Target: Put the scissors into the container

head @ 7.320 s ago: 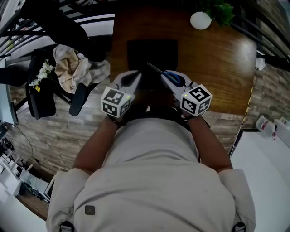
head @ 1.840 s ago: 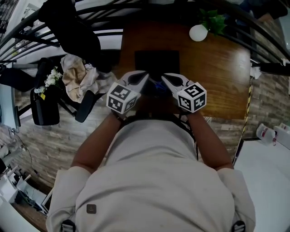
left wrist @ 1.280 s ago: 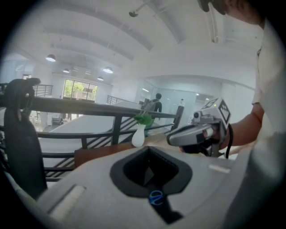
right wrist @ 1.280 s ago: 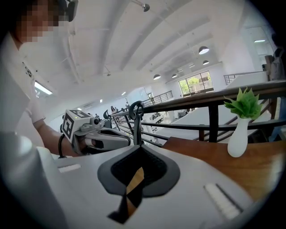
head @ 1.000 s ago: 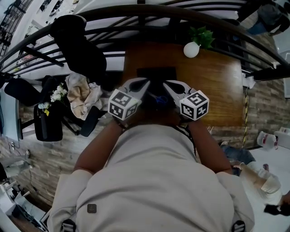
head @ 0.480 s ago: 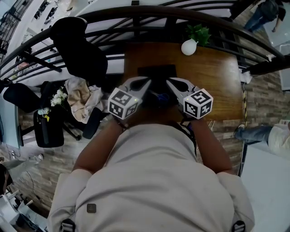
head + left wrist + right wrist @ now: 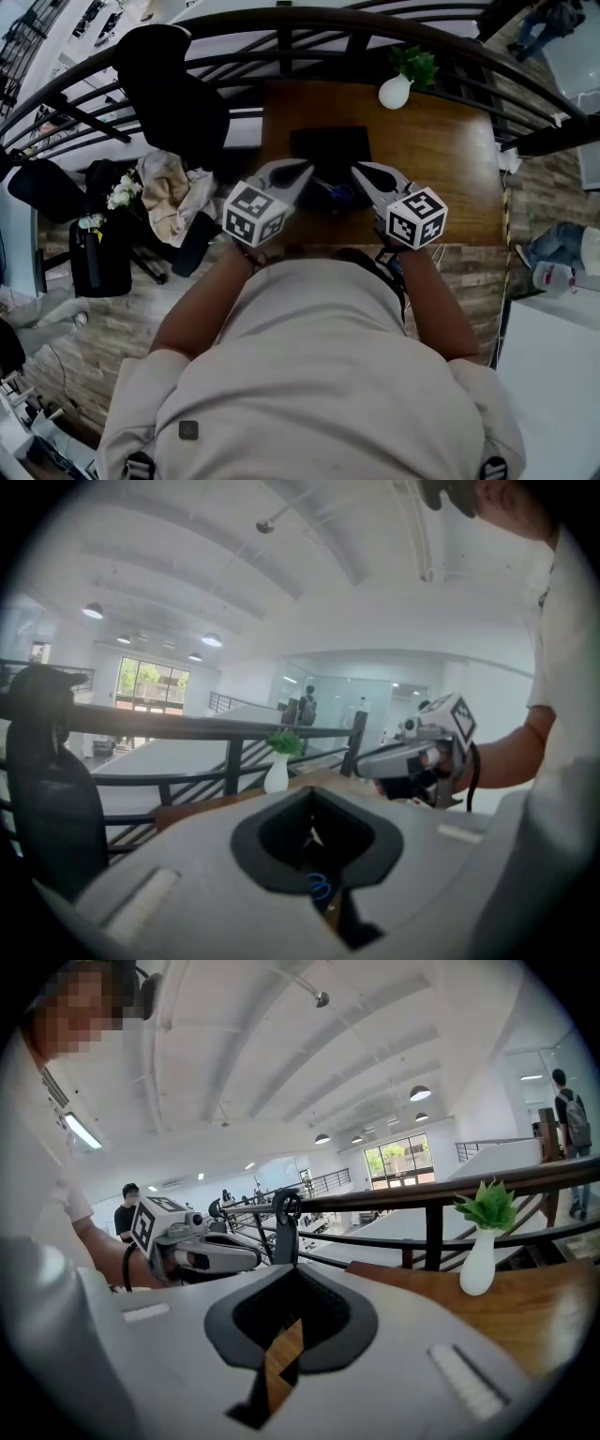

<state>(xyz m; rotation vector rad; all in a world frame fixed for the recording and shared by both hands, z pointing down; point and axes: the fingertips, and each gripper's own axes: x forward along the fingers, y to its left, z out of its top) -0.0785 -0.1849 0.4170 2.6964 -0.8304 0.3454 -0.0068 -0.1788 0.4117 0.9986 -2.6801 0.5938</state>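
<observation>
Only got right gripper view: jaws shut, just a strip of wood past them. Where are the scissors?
Observer: Head view has the scissors lying on the table between the left gripper and right gripper, blue handles showing. Neither looks to hold them.
Operator: Container?
Observer: A dark rectangular container sits just beyond them, toward the white vase. I cannot tell whether the blades reach inside it.
Operator: Left side?
Observer: Left gripper view shows a blue handle loop just past its jaws, not between them.
</observation>
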